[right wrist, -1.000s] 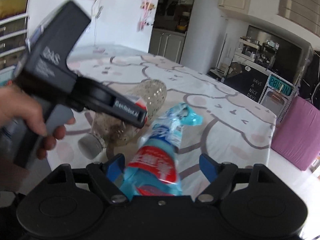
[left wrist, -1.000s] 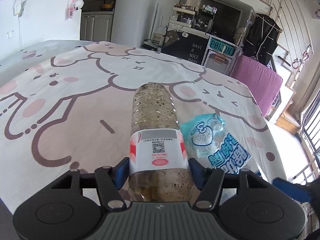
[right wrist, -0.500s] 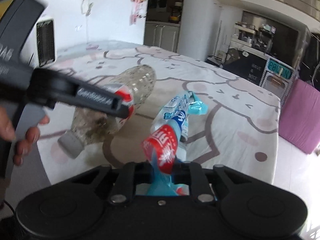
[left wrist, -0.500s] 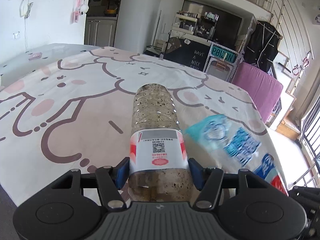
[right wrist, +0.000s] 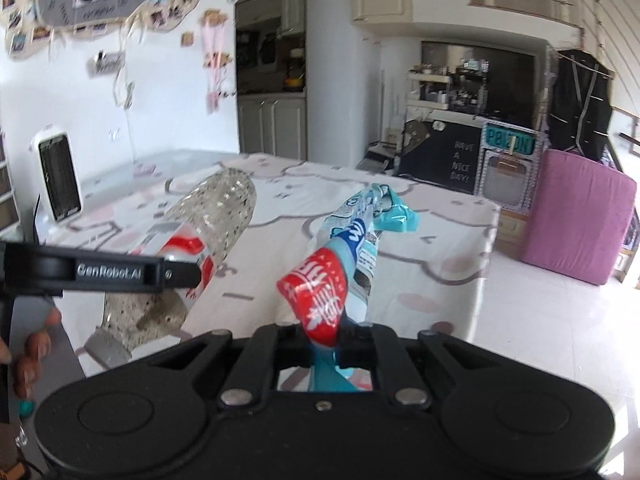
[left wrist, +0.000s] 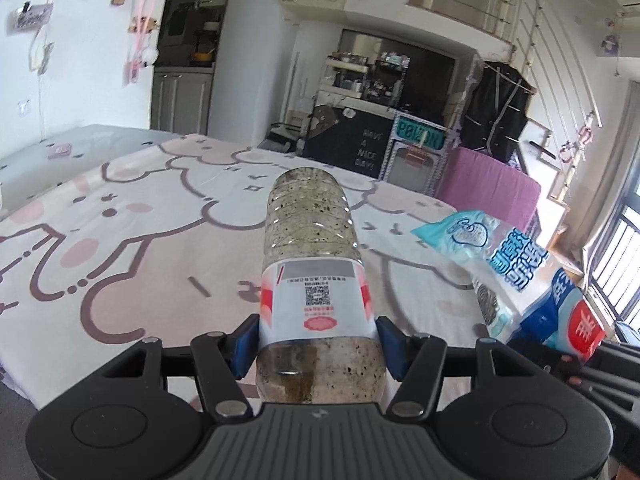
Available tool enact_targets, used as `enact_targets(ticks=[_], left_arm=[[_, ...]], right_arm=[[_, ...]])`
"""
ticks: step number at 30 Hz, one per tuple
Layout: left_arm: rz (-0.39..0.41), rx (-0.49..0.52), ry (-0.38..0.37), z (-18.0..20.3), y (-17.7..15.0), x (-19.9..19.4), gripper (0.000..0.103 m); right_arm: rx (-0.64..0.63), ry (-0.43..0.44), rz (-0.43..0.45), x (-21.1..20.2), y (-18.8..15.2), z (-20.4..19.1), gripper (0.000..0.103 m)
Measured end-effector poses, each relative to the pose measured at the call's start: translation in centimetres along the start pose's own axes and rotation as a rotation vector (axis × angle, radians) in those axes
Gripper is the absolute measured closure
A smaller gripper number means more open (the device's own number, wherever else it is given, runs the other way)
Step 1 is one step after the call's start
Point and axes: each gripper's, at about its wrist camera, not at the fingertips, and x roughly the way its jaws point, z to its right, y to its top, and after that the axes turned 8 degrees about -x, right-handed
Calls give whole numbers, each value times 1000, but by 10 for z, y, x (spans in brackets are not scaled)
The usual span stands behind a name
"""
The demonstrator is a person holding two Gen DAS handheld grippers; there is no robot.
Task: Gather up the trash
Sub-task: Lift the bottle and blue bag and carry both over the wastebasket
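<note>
L hand [right wrist: 28,344], only fingertips showing at the far left edge of the right wrist view, curls round the dark handle of the left tongs [left wrist: 316,344]. Those tongs reach out level over the worktop [left wrist: 120,240], blue pads pressed on both sides of a plastic bottle [left wrist: 314,276], clamped at the lower edge of its label. Bottle lies along the tongs' axis, base pointing away, grey cap [right wrist: 107,350] toward the holder, and hangs clear above the cloth. Bottle is clear, ribbed plastic, round in section, inside wall speckled w/ dark grime and some brownish liquid pooled near the neck end; label is white w/ red patches and a QR code.

Worktop is covered w/ a smooth white cloth printed w/ pink blobs and thick brown cartoon outlines. A white slatted heater-like unit [right wrist: 56,172] stands at its far left edge.

Further right, the right tongs [right wrist: 328,344] are squeezed nearly together on the bottom end of a plastic wrapper bag [right wrist: 340,264], held off the worktop, just beside the bottle w/o touching it. Bag is thin, glossy, crumpled film, twisted lengthwise: red patch w/ white characters near the grip, blue and white print mid-way, pale teal at the far tip. From the left wrist view the same bag [left wrist: 508,268] shows flatter, part see-through.

Far right, a pink-purple padded block [right wrist: 576,216] stands on the pale tiled floor.
</note>
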Motion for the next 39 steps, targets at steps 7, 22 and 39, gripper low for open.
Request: enact_targets(ticks=[7, 22, 39], left_arm=[[10, 43, -62, 40, -7, -11, 42], [-65, 191, -162, 133, -49, -5, 42], [-208, 334, -229, 217, -105, 42, 42]], right_arm=[[71, -59, 10, -35, -10, 33, 95], [210, -192, -46, -93, -58, 110, 95], [368, -289, -139, -118, -133, 186, 95]])
